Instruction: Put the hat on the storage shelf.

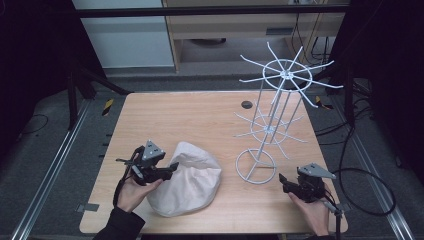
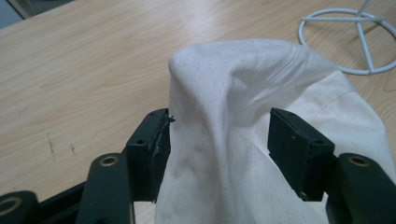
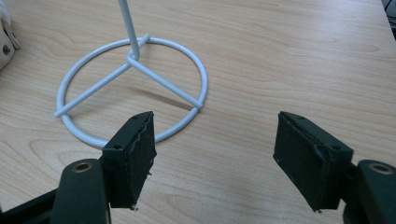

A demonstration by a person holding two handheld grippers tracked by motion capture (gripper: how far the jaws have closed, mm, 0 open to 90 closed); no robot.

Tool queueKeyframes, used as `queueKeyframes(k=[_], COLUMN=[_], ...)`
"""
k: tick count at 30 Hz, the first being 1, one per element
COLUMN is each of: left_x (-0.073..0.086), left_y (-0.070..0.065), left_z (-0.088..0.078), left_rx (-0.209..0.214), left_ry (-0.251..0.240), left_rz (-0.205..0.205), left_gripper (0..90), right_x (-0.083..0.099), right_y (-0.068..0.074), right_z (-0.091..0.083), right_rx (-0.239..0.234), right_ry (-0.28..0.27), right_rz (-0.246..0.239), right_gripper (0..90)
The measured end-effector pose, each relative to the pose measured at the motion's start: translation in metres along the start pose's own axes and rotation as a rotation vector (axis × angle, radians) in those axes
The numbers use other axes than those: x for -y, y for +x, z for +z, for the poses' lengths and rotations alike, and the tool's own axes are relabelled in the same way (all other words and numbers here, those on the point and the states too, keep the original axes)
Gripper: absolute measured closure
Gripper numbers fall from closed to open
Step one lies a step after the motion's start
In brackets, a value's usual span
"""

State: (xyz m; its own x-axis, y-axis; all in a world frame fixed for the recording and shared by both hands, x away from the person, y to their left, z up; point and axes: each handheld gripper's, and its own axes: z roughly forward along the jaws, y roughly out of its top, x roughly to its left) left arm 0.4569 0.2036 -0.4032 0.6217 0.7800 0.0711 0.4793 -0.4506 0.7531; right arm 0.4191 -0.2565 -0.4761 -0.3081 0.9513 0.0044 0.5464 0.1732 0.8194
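A white cloth hat (image 1: 192, 182) lies crumpled on the wooden table (image 1: 200, 115), near the front left. My left gripper (image 1: 172, 169) reaches into its left side. In the left gripper view a raised fold of the hat (image 2: 233, 93) stands between the jaws of the left gripper (image 2: 219, 135). One pad touches the cloth, and the fold is not pinched. A white wire rack (image 1: 270, 120) with two tiers of hooks stands at the right. My right gripper (image 1: 282, 181) rests open near the front right, pointing at the rack's ring base (image 3: 133, 57), with nothing between its jaws (image 3: 215, 149).
The rack's ring base (image 2: 366, 46) stands just beyond the hat. A small dark round hole (image 1: 247, 104) sits in the table's far middle. Bare wood stretches across the far left half. A cable (image 1: 370, 200) trails off the right edge.
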Motion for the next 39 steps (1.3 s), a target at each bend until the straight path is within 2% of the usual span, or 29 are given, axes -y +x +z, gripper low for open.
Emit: queueKeyframes(k=[8, 17, 22, 24, 28, 32, 39], left_x=[0.001, 0.004, 0.006, 0.007, 0.008, 0.009, 0.01], left_y=[-0.003, 0.001, 0.001, 0.001, 0.002, 0.003, 0.001], left_z=[0.009, 0.018, 0.025, 0.027, 0.03, 0.032, 0.034], left_rx=[-0.006, 0.002, 0.002, 0.007, 0.007, 0.027, 0.044], left_ry=[0.033, 0.062, 0.101, 0.108, 0.124, 0.136, 0.162], left_rz=[0.02, 0.007, 0.017, 0.004, 0.001, -0.017, -0.032], left_gripper=[43.0, 48.8, 52.9, 54.2, 58.7, 64.9, 81.5], right_x=[0.0, 0.001, 0.001, 0.001, 0.001, 0.002, 0.002], right_y=[0.0, 0.0, 0.0, 0.0, 0.0, 0.0, 0.0], right_z=[0.0, 0.0, 0.001, 0.001, 0.001, 0.002, 0.002], right_rx=[-0.002, -0.005, -0.004, -0.004, -0.009, -0.01, -0.009], right_ry=[-0.004, 0.001, 0.005, 0.006, 0.012, 0.015, 0.017], right_rz=[-0.009, -0.007, -0.005, -0.006, 0.0, 0.001, -0.005], right_gripper=[29.3, 29.2, 29.1, 29.1, 29.0, 28.9, 28.9])
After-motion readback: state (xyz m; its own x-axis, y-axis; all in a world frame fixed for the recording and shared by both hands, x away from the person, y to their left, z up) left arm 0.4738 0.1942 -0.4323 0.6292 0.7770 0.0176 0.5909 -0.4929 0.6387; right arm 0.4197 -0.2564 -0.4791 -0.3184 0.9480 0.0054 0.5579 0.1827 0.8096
